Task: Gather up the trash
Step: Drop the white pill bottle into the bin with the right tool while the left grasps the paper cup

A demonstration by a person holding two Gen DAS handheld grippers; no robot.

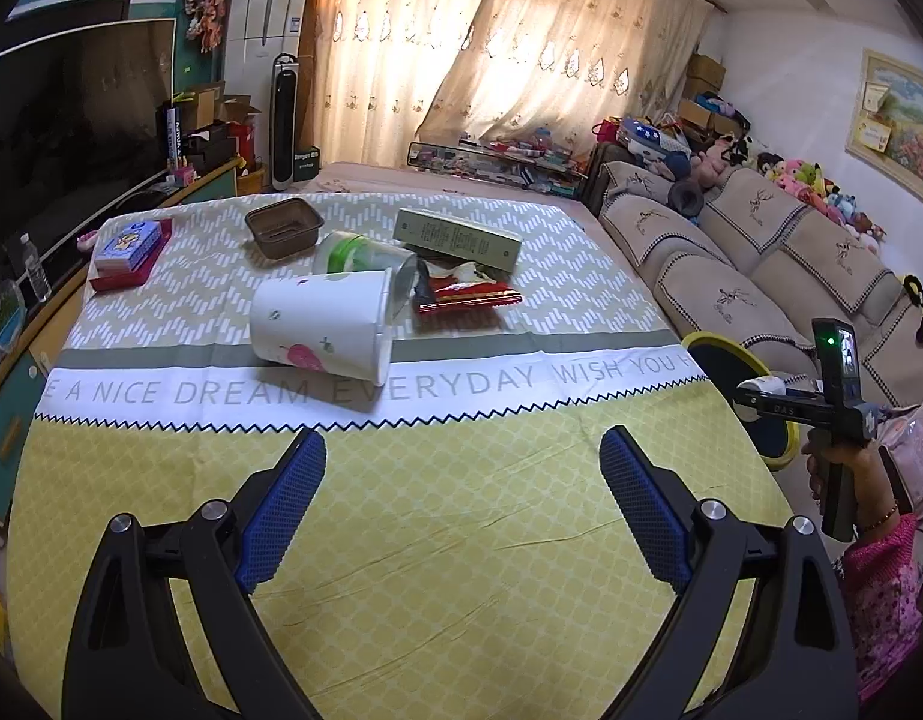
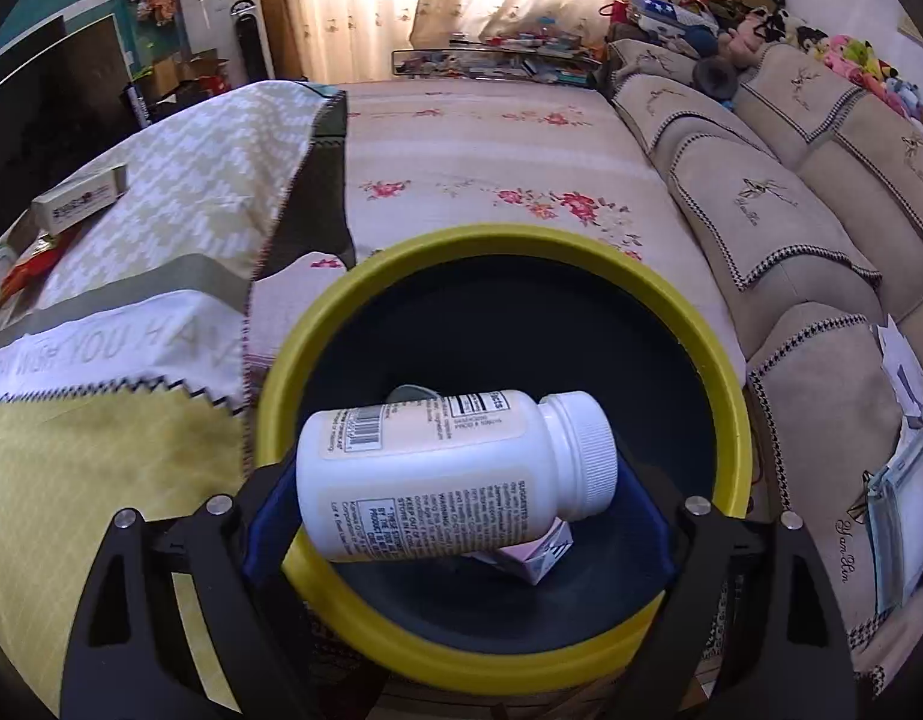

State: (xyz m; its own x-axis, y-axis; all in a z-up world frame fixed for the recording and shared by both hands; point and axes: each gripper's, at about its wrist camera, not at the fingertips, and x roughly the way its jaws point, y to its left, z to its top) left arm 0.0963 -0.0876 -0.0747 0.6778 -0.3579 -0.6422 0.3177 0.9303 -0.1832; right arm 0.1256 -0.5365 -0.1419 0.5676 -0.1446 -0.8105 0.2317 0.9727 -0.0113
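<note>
The table's patterned cloth carries a toppled paper cup, red wrapper and green box.

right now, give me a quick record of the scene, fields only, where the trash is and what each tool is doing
left tool: open, empty, over the yellow cloth
right tool: holding the white bottle above the bin
bin: yellow rim, dark inside, beside the table; small box already in it
still on table: paper cup on its side, clear cup, red wrapper, green box, brown tray
far left corner: blue box on a red box
</note>
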